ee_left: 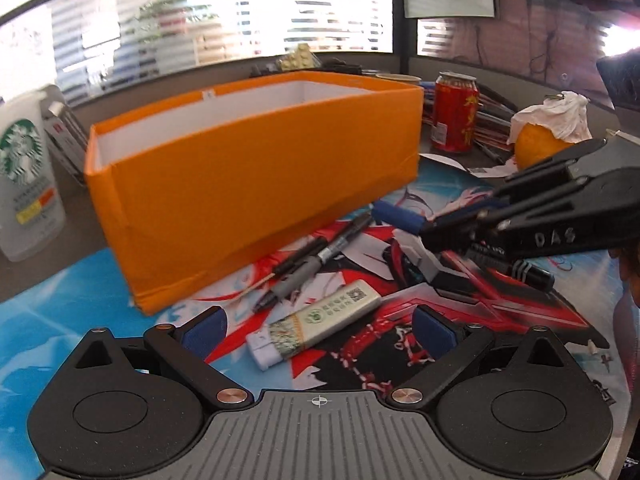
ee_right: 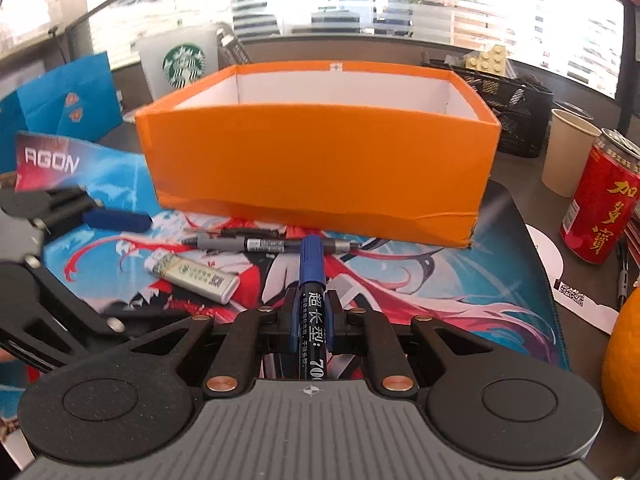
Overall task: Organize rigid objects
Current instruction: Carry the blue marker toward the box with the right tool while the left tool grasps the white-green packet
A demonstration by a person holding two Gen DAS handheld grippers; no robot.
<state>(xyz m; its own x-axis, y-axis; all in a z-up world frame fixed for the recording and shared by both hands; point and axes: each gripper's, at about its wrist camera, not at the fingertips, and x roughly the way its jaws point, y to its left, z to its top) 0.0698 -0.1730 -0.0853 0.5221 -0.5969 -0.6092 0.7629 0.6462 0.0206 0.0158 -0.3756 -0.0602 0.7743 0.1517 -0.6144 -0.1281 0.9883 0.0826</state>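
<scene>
Surface: printed desk mat (ee_right: 460, 280) on a dark desk, blinds and window glass behind.
Box: orange box (ee_right: 316, 164) stands open-topped on the mat's far part, white inside; contents not visible.
Right gripper: right gripper (ee_right: 314, 316) has its jaws pressed against a blue-capped marker (ee_right: 311, 276), cap pointing toward the box, barrel running back between the fingers.
Left gripper: left gripper (ee_left: 318, 330) spread wide, blue pads (ee_left: 202, 332) apart, nothing between them; low over the mat.
Loose items: white lighter (ee_left: 316, 320) lies just ahead of the left gripper; grey pen (ee_left: 316, 260) and a black pen (ee_left: 300, 258) lie beside each other near the box's front wall.
Surroundings: red can (ee_right: 600, 204), paper cup (ee_right: 568, 152), Starbucks cup (ee_left: 26, 172), orange fruit (ee_right: 624, 364) with tissue on it, black mesh organiser (ee_right: 508, 116) behind the box.
</scene>
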